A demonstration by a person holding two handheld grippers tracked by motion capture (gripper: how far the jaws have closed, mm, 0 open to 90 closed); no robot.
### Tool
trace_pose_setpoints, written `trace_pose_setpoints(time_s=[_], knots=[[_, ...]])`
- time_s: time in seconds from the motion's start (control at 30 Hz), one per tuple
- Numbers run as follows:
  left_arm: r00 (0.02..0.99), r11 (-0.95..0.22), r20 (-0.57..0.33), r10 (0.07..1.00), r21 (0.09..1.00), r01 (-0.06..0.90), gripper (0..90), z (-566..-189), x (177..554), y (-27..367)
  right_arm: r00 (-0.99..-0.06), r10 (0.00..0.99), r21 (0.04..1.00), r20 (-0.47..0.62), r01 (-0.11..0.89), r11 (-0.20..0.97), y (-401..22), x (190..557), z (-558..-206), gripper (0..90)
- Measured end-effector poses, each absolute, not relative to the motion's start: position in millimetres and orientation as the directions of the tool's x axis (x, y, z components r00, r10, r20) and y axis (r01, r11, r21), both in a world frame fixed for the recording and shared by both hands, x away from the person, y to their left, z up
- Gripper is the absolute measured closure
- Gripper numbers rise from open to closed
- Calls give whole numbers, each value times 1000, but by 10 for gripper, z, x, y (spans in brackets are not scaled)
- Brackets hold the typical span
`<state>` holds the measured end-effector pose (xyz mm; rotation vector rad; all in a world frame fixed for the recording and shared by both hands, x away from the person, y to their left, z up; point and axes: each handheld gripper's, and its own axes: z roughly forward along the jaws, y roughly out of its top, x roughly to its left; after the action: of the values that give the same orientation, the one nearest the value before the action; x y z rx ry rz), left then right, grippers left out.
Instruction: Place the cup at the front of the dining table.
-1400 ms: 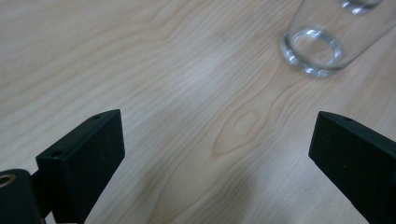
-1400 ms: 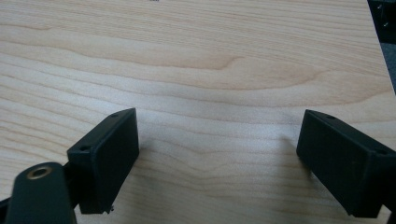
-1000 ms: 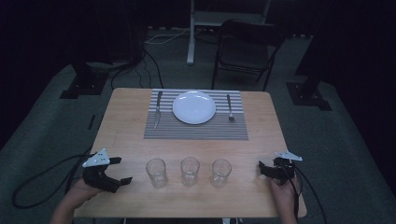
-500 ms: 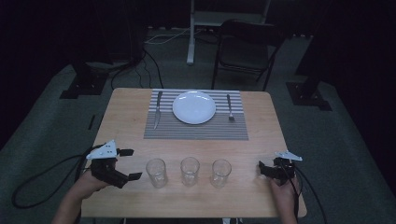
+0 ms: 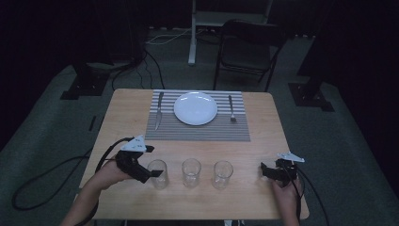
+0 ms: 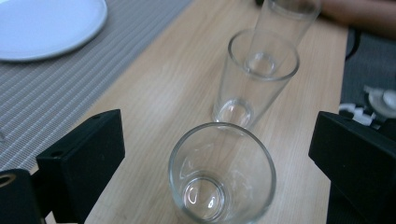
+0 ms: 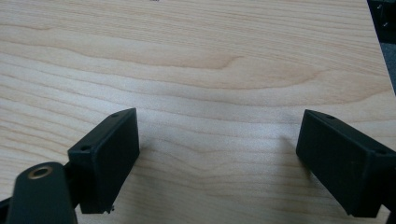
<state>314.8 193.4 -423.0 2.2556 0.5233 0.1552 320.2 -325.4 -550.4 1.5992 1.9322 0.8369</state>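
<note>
Three empty clear glasses stand in a row near the table's front: left glass [image 5: 157, 173], middle glass [image 5: 191, 172], right glass [image 5: 222, 174]. My left gripper [image 5: 151, 161] is open, its jaws on either side of the left glass [image 6: 222, 177] without touching it. Beyond it in the left gripper view line up the middle glass [image 6: 257, 74] and the far glass [image 6: 289, 14]. My right gripper [image 5: 264, 170] rests open at the front right, with bare wood between its jaws [image 7: 217, 158].
A striped placemat [image 5: 197, 132] at the table's far side carries a white plate [image 5: 195, 108], a knife [image 5: 158, 110] on its left and a fork [image 5: 231, 109] on its right. A chair [image 5: 249, 52] stands behind the table. Cables trail off both grippers.
My left gripper has moved right and forward from the table's left edge until its open jaws flank the left glass. The right gripper has stayed put.
</note>
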Motion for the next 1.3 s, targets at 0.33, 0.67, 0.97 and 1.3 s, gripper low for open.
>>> trace_pose_setpoints(time_s=[0.33, 0.67, 0.97, 1.3], knots=[[937, -672, -64, 343, 681, 292, 40, -4282, 3200, 1476, -192, 981, 724, 11, 679, 124, -3254, 3202, -5504, 130], [950, -737, -63, 307, 615, 279, 54, -4350, 3230, 1175, -192, 981, 723, 11, 679, 125, -3255, 3202, -5504, 130], [946, -761, -65, 316, 578, 294, 57, -4412, 3277, 991, -192, 981, 723, 11, 679, 125, -3255, 3202, -5504, 130], [942, -803, -35, 333, 514, 303, 146, -4420, 3311, 770, -192, 981, 723, 11, 679, 125, -3255, 3202, -5504, 130]])
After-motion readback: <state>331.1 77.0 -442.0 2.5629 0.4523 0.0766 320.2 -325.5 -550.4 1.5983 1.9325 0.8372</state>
